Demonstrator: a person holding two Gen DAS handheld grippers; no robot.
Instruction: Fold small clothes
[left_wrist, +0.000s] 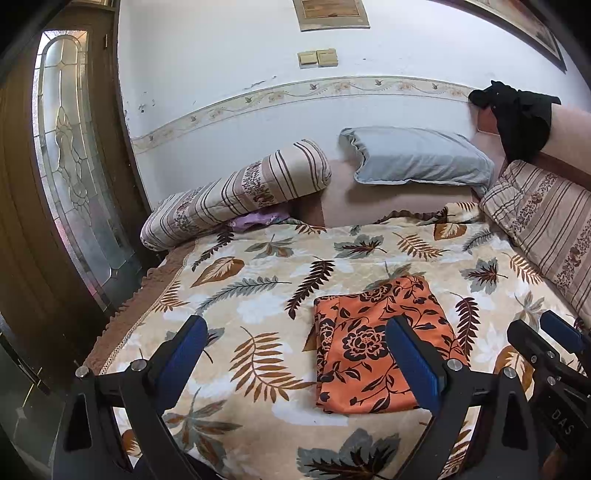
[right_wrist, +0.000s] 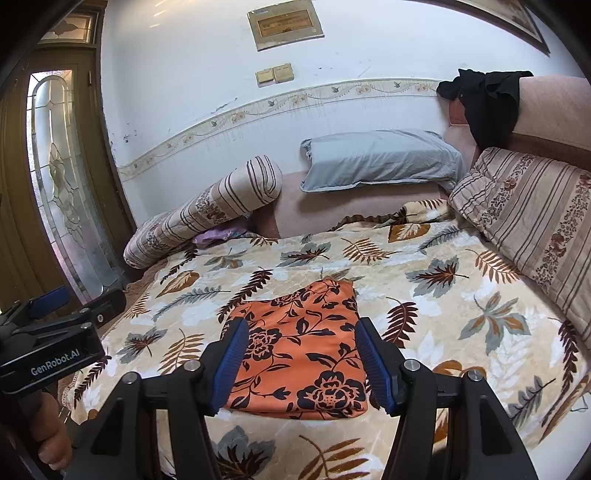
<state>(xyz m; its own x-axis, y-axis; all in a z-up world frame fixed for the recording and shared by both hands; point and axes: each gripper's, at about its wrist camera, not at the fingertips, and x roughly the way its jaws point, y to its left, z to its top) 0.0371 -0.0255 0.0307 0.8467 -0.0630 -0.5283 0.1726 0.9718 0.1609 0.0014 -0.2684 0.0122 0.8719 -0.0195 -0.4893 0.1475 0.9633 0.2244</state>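
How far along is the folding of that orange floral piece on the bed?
Done: the orange floral cloth lies as a flat folded rectangle on the leaf-print blanket. In hand: nothing; the left gripper and right gripper hover over it with jaws open and empty. Left: a black garment is draped unfolded on the headboard, and a purple cloth sits bunched under the striped bolster, if those count.

The folded cloth (right_wrist: 299, 350) lies on the bedspread (right_wrist: 424, 295), pillow (right_wrist: 376, 160) behind it, bolster (right_wrist: 207, 210) left.
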